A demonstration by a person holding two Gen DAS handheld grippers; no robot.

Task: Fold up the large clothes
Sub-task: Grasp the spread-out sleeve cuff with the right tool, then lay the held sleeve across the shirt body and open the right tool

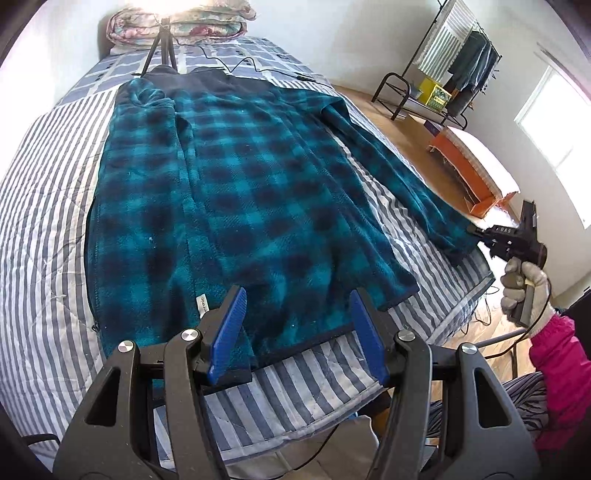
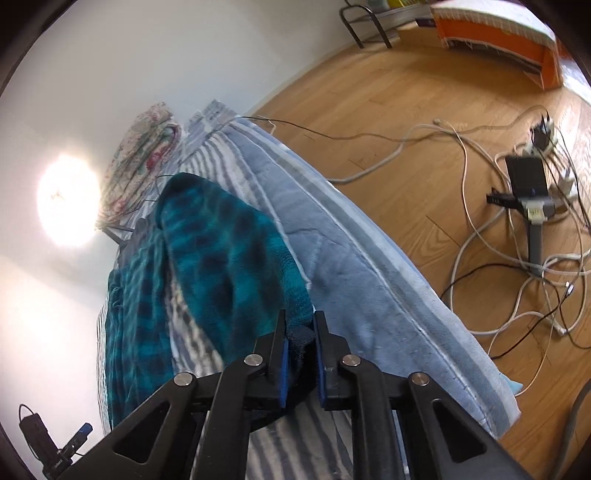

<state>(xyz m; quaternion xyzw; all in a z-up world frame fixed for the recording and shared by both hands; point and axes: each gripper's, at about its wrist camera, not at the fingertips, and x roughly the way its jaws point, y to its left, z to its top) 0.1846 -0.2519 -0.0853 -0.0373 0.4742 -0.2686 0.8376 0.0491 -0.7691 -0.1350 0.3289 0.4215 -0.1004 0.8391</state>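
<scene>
A large teal and navy plaid fleece jacket (image 1: pixel 236 192) lies spread flat on the striped bed (image 1: pixel 48 206). Its left sleeve is folded in over the body; its right sleeve (image 1: pixel 399 173) stretches out toward the bed's right edge. My left gripper (image 1: pixel 297 301) is open and empty, hovering just above the jacket's bottom hem. My right gripper (image 2: pixel 300 325) is shut on the dark cuff (image 2: pixel 301 338) of the right sleeve (image 2: pixel 229 251) at the bed's edge; it also shows in the left wrist view (image 1: pixel 476 232), held by a gloved hand.
A tripod (image 1: pixel 157 46) and a folded floral quilt (image 1: pixel 177 22) stand at the head of the bed. A clothes rack (image 1: pixel 454 62) and an orange bench (image 1: pixel 469 162) stand right of it. Cables and a power strip (image 2: pixel 532 184) lie on the wood floor.
</scene>
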